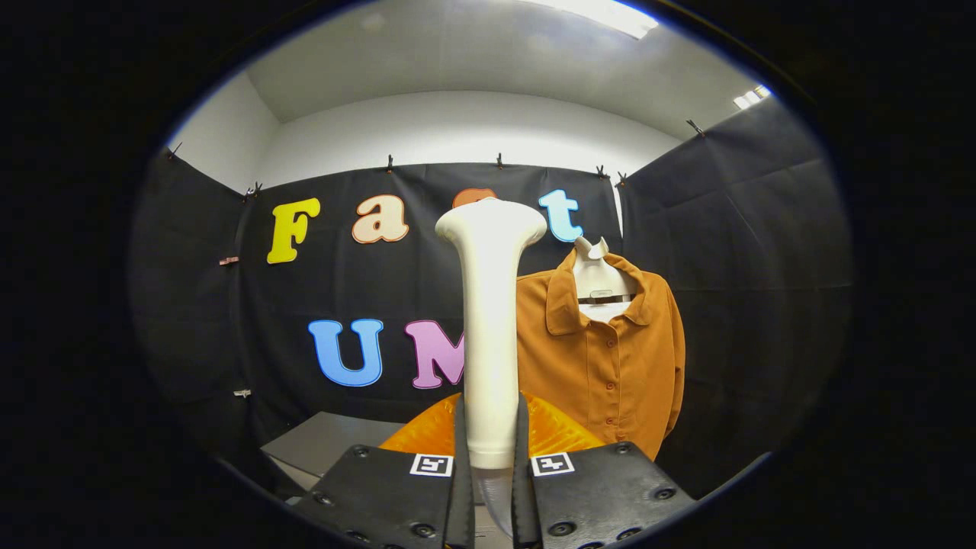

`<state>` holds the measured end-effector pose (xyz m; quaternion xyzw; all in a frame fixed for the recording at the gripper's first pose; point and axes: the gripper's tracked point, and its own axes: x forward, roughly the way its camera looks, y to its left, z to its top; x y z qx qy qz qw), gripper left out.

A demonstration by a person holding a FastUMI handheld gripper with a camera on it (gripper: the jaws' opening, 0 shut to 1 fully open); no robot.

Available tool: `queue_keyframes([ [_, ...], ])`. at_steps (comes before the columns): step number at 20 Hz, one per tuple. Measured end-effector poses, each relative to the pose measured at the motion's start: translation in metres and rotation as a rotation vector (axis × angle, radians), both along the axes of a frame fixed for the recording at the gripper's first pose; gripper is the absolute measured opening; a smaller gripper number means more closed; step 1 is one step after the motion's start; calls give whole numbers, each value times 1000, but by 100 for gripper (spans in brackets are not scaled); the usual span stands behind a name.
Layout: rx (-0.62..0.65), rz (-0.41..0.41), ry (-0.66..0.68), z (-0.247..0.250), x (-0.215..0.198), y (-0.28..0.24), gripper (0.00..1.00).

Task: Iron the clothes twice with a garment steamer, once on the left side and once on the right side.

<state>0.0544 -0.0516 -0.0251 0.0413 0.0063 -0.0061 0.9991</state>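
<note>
My gripper [489,446] is shut on the handle of a white garment steamer [489,320], which stands upright between the fingers with its flared head at the top. Beyond and to the right hangs an orange button-up shirt [610,358] on a white hanger stand [598,274], its collar open and one sleeve hanging at the right. The steamer is apart from the shirt, overlapping its left edge in view. An orange translucent part [427,435] shows just behind the fingers, at the steamer's base.
A grey table surface [335,442] lies low to the left, in front of the black cloth wall [206,320]. More black cloth closes the right side behind the shirt.
</note>
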Motion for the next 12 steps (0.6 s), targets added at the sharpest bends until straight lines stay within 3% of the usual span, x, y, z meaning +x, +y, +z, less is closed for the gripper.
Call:
queue_keyframes([
  [12, -4, 8, 14, -4, 7, 9, 22],
])
